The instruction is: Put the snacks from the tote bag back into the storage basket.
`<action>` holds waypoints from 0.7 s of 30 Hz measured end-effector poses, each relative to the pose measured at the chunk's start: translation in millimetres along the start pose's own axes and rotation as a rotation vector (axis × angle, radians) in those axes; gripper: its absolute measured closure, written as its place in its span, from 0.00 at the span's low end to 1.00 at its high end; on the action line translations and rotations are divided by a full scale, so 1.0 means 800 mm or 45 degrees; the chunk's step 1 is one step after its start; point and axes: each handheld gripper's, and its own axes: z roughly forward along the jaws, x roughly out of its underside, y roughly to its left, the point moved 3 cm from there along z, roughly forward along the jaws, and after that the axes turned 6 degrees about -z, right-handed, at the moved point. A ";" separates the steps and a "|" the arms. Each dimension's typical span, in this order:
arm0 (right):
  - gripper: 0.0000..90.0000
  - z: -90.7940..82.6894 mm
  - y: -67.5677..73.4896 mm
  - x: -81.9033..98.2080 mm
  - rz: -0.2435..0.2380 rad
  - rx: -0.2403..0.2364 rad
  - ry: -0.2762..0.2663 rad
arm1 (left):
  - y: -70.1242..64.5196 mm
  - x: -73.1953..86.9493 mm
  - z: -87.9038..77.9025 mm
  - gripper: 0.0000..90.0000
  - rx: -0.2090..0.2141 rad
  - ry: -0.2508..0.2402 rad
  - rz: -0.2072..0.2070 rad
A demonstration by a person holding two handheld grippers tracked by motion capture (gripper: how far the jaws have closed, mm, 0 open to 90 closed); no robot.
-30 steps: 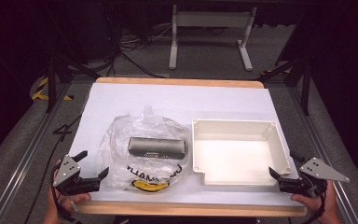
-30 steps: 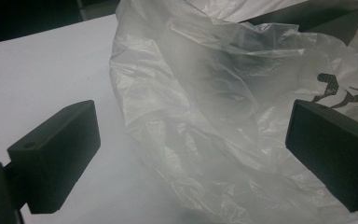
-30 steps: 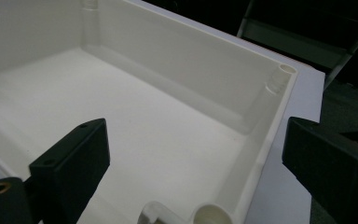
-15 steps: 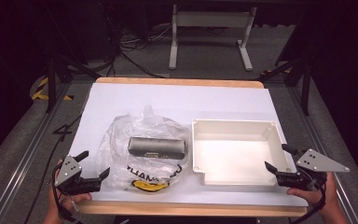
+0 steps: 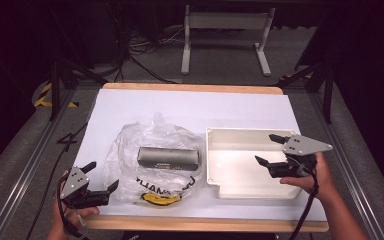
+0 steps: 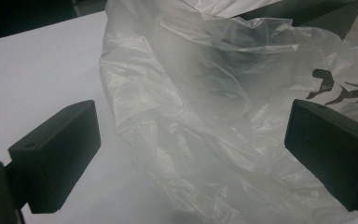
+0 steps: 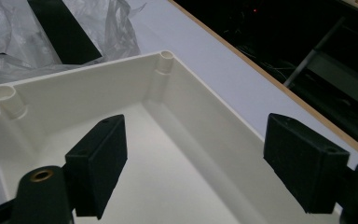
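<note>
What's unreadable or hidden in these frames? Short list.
- Print on the clear plastic bag: in the high view, folds break up the black lettering; in the left gripper view the right edge cuts it off.
- Label on the dark box inside the bag: too small in the high view.
- Yellow item under the bag: mostly covered by plastic.
- White tray near wall: below the right gripper view's bottom edge.
</note>
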 end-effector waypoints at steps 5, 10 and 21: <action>0.31 0.033 -0.002 -0.017 -0.042 -0.081 0.032 | 0.000 0.000 0.001 0.05 0.008 0.001 0.005; 0.33 0.063 -0.007 -0.030 0.017 -0.170 0.038 | 0.001 0.001 0.001 0.05 0.015 -0.001 0.003; 0.36 0.103 0.004 -0.064 -0.051 -0.296 0.039 | 0.000 0.000 0.001 0.05 0.019 0.000 0.008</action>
